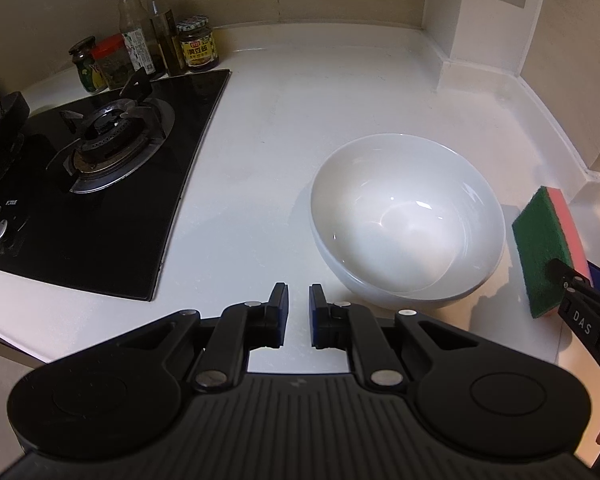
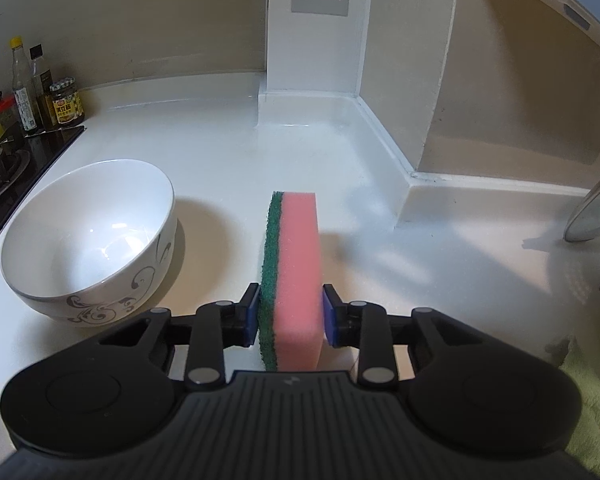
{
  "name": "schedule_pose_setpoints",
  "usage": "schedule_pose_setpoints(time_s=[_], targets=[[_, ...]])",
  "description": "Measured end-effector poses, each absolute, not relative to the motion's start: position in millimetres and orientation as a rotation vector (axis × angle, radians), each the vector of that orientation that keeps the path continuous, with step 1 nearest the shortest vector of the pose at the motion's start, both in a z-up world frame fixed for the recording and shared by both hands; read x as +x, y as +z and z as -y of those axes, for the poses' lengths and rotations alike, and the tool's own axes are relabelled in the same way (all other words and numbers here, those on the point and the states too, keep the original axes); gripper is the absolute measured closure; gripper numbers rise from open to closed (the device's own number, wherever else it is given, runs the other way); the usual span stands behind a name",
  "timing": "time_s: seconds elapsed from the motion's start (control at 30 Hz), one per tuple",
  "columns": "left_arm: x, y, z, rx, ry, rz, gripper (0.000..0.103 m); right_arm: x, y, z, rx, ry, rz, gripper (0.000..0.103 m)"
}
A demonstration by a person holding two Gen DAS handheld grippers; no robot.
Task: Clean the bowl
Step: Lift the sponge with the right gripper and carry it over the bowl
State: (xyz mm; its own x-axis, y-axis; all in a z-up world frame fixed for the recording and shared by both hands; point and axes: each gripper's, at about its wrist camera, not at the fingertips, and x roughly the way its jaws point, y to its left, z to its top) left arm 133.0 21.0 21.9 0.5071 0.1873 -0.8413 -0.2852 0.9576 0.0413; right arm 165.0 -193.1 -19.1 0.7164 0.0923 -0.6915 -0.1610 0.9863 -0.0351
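A white bowl (image 1: 407, 218) with a grey swirl pattern on its outside stands upright on the white counter; it also shows in the right wrist view (image 2: 88, 240). My left gripper (image 1: 299, 304) is open with a narrow gap and empty, just left of the bowl's near rim. My right gripper (image 2: 290, 310) is shut on a pink sponge with a green scouring side (image 2: 296, 272), held on edge to the right of the bowl and apart from it. The sponge (image 1: 544, 248) and right gripper also show at the right edge of the left wrist view.
A black glass gas hob (image 1: 100, 176) lies left of the bowl. Sauce bottles and jars (image 1: 152, 48) stand at the back left. A white column with vents (image 2: 316, 28) rises at the back. A glass lid (image 2: 596, 208) and a green cloth (image 2: 584, 408) are at the right.
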Motion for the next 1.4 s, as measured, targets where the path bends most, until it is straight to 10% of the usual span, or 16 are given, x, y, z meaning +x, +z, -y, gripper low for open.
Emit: schedule_pose_setpoints(time_s=[1.4], targets=[[194,9,-61,-0.195,0.134,-1.003,0.092,167,-15,195,-0.049,0.079,-0.733,0.077]])
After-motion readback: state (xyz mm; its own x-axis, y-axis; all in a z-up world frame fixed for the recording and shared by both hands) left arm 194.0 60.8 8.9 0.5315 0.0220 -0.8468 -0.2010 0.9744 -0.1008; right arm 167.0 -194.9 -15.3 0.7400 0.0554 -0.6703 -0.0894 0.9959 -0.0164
